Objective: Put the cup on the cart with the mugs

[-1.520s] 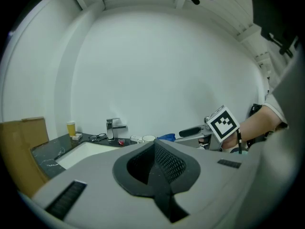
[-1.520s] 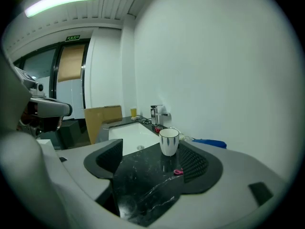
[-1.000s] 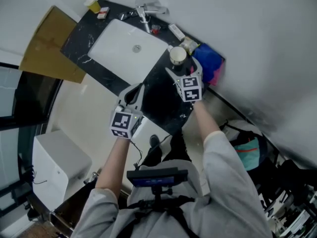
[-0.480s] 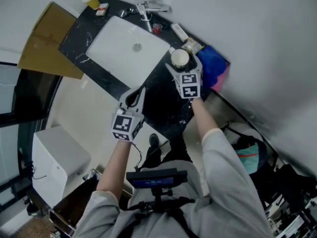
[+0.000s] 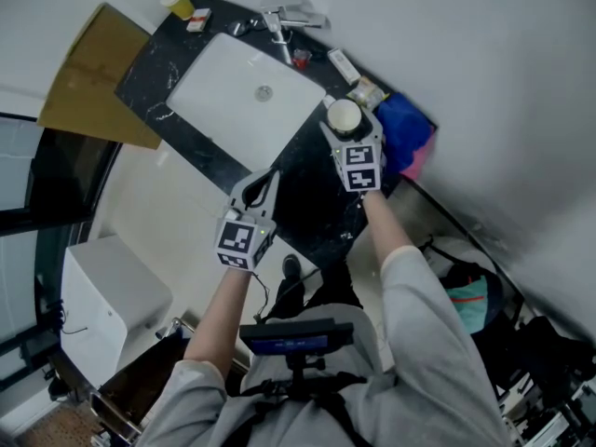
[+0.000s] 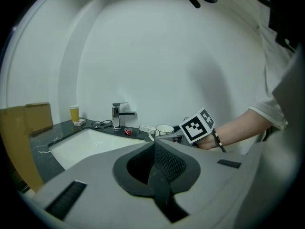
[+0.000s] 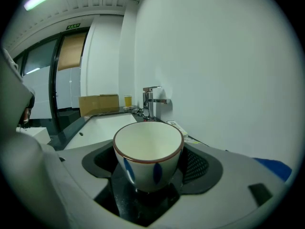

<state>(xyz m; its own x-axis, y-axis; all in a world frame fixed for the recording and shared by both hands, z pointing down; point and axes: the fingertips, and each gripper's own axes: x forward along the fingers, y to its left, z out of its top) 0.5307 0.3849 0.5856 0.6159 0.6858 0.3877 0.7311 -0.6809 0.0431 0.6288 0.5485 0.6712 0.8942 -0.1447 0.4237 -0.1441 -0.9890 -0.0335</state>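
Observation:
A white cup point(image 5: 342, 115) with blue marks and a brown rim point(image 7: 148, 151) stands upright on the black counter point(image 5: 307, 184) to the right of the sink. My right gripper point(image 5: 352, 130) reaches around it, and its jaws have just been closing. The black pads point(image 7: 198, 166) lie against the cup's sides. The cup also shows in the left gripper view point(image 6: 164, 129), beside the right gripper's marker cube. My left gripper point(image 5: 261, 182) hovers at the counter's near edge in front of the sink. It is shut with nothing in it point(image 6: 155, 149). No cart or mugs are in view.
A white sink point(image 5: 244, 91) is set in the counter, with a chrome tap point(image 5: 279, 21) behind it. Glasses point(image 6: 101, 124), a yellow cup point(image 5: 177, 3) and a small white box point(image 5: 342, 63) line the back wall. A blue cloth point(image 5: 400, 124) lies right of the cup. Cardboard point(image 5: 93, 82) leans at the left.
My right gripper slid forward until its jaws came round the cup, then narrowed on it. My left gripper sank a little toward the counter's near edge.

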